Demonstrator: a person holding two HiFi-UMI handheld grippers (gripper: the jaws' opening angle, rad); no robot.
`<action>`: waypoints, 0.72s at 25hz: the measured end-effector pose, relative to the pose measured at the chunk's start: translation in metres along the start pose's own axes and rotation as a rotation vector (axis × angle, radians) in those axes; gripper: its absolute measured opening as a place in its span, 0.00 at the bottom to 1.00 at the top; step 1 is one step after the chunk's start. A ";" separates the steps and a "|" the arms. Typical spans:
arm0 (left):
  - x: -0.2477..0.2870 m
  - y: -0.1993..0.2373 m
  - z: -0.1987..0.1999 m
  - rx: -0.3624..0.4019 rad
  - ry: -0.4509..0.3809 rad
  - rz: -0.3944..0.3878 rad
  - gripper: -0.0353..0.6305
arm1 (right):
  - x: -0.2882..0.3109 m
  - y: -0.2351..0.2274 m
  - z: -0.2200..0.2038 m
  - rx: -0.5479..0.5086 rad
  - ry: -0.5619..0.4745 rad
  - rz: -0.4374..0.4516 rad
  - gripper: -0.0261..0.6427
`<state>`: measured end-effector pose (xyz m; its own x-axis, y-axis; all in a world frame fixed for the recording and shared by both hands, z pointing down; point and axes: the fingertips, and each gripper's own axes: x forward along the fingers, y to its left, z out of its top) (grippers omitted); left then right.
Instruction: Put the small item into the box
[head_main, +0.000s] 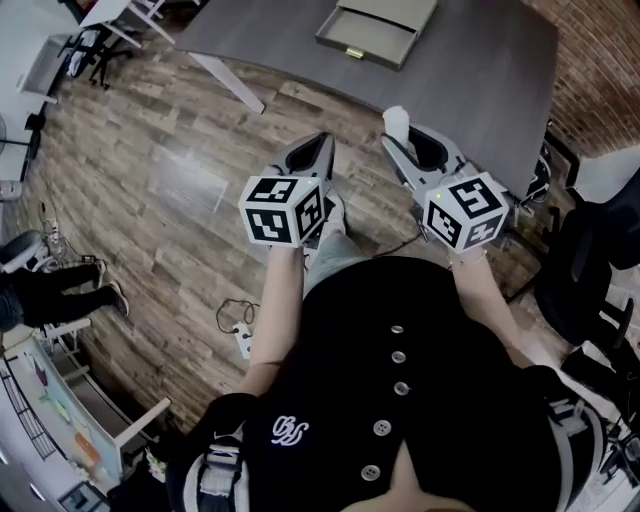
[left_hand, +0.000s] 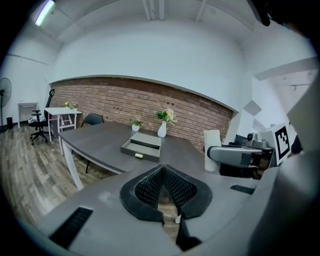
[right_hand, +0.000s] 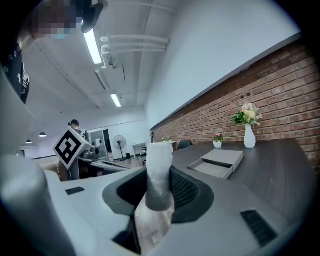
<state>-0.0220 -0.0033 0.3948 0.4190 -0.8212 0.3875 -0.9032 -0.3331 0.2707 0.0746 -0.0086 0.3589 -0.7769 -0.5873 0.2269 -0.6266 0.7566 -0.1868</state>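
Observation:
The small item (right_hand: 159, 167) is a white roll standing upright between my right gripper's (right_hand: 160, 187) pads, and the jaws are shut on it. From the head view the small item (head_main: 396, 122) pokes out of the right gripper (head_main: 402, 138), which hangs over the floor near the table's edge. The box (head_main: 377, 30) is a grey open tray with a brass pull, lying on the dark table (head_main: 480, 70) ahead; it also shows as the box (left_hand: 141, 147) and the box (right_hand: 216, 162). My left gripper (head_main: 320, 145) sits beside the right one, shut and empty, its pads (left_hand: 172, 187) meeting at the tips.
Two white vases with flowers (left_hand: 162, 122) stand on the table behind the box, against a brick wall. Wooden floor (head_main: 170, 180) lies below the grippers, with a power strip (head_main: 242, 340) and cable. A seated person's legs (head_main: 60, 290) are at the left; a dark office chair (head_main: 590, 260) is at the right.

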 end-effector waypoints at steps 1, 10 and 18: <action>0.008 0.015 0.011 0.008 0.005 -0.015 0.07 | 0.018 -0.002 0.007 -0.001 -0.004 -0.012 0.24; 0.074 0.112 0.079 0.085 0.039 -0.169 0.07 | 0.150 -0.025 0.058 -0.005 -0.054 -0.115 0.24; 0.114 0.141 0.095 0.055 0.061 -0.270 0.07 | 0.191 -0.056 0.073 0.022 -0.077 -0.215 0.24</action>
<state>-0.1109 -0.1881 0.3935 0.6483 -0.6703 0.3611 -0.7612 -0.5618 0.3239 -0.0436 -0.1841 0.3430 -0.6269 -0.7553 0.1909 -0.7790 0.6054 -0.1630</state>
